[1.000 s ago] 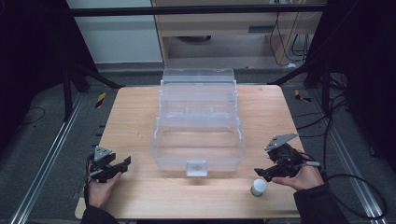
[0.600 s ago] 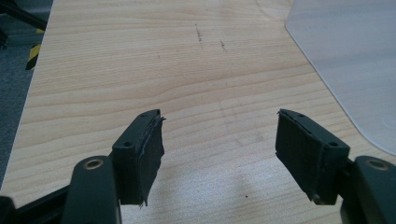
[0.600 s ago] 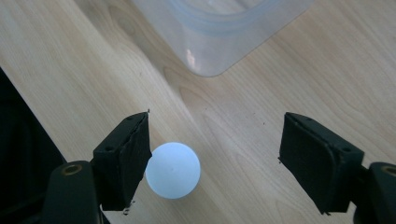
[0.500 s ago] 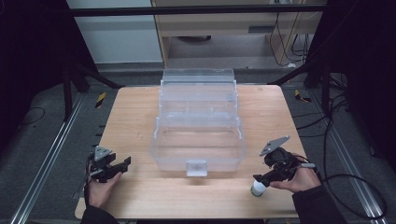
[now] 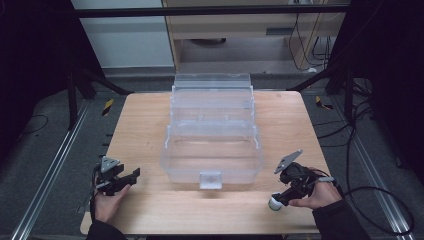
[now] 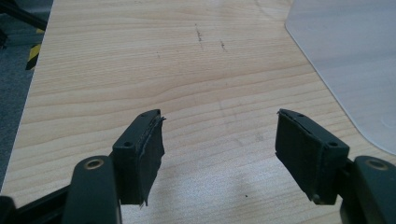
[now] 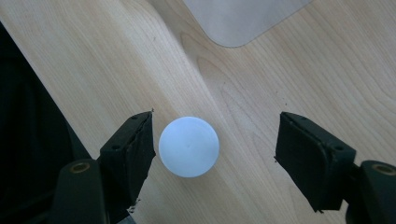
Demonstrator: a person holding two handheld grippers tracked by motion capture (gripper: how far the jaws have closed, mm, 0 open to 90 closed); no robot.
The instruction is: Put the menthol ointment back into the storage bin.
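- Now we have our right gripper (image 5: 280, 199) tipped down over the small white ball (image 5: 275, 203) at the near right of the table (image 5: 145, 130); a second ago it was held higher and a little farther back, level beside the box.
- In the right gripper view the jaws stand wide apart with the ball (image 7: 188, 146) between them, close against the left jaw and well clear of the other, so we hold nothing yet.
- We cannot tell whether that near jaw touches the ball or merely sits just beside it.
- The ball rests on the bare wood, near the front edge, just off the near right corner of the clear plastic box (image 5: 212, 150).
- Our left gripper (image 5: 131, 176) has not shifted over that second: it lies low at the near left, jaws spread and empty, with only wood grain ahead and the box corner (image 6: 345, 60) to the right in the left gripper view.
- We read the change as the reach being finished and the grasp about to start.
- The ball sits off-centre, so we judge that closing may nudge it sideways and let it roll before both pads meet it.
- The box stands open, a likely place for the ball.
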